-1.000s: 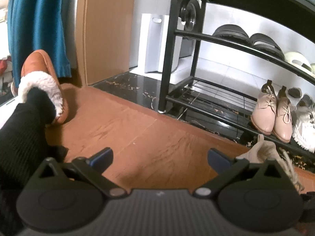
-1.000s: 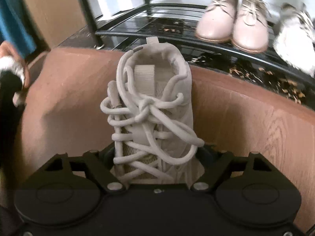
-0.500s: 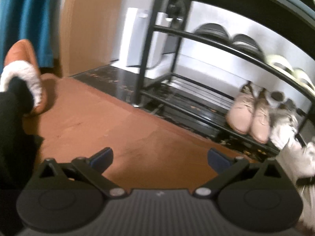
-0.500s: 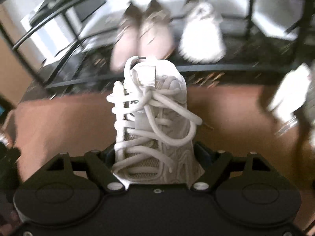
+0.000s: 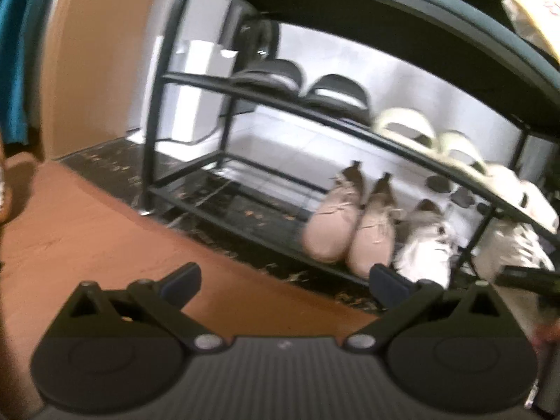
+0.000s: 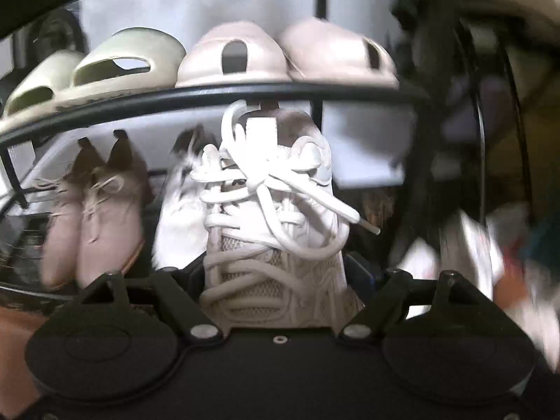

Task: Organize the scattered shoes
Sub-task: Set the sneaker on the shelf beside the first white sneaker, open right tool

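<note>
Right wrist view: the right gripper (image 6: 280, 273) jaws pinch a white sneaker (image 6: 273, 217), held in front of the shoe rack (image 6: 245, 89), near its lower shelf. Left gripper (image 5: 285, 280) jaws are spread, holding nothing, above the wooden floor (image 5: 87, 231).

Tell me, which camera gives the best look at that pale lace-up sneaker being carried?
The right wrist view: the sneaker fills the middle of the picture, laces and tongue clear, gripped between the right gripper fingers. The left wrist view shows only a blurred pale shape at its right edge, probably the same sneaker.
</note>
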{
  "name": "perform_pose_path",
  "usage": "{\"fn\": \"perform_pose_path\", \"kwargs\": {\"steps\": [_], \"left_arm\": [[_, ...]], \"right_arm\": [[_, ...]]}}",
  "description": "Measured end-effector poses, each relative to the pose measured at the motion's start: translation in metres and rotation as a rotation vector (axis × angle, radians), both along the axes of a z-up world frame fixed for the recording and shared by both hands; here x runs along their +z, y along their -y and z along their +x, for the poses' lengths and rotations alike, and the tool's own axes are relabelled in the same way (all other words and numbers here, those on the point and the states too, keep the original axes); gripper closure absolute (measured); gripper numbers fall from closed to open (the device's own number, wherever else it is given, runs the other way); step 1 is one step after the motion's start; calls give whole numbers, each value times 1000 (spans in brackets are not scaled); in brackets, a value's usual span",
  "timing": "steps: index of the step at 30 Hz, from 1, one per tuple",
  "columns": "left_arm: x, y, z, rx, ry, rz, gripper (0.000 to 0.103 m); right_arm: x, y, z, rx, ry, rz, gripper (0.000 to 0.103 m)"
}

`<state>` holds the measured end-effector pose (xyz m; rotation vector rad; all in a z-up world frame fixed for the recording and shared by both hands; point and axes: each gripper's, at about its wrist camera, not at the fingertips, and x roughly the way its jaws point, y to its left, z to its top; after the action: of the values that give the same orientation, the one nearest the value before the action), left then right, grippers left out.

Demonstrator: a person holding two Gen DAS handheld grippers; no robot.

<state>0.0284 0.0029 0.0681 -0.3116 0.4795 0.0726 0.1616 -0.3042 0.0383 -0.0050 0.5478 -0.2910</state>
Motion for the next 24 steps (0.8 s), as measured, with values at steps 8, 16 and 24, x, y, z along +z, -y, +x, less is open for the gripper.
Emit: {"fn": "perform_pose_path", "kwargs": {"steps": [8, 16, 24], "left_arm": [[-11, 46, 21, -84, 34, 88, 1], [-18, 67, 32, -116, 64, 156, 1], [-32, 63, 40, -101, -4, 158, 1]], "right_arm": [[-44, 32, 71, 89, 71, -38, 23], [-76, 49, 125, 80, 101, -7, 26], [-84, 58, 138, 114, 82, -8, 27]]}}
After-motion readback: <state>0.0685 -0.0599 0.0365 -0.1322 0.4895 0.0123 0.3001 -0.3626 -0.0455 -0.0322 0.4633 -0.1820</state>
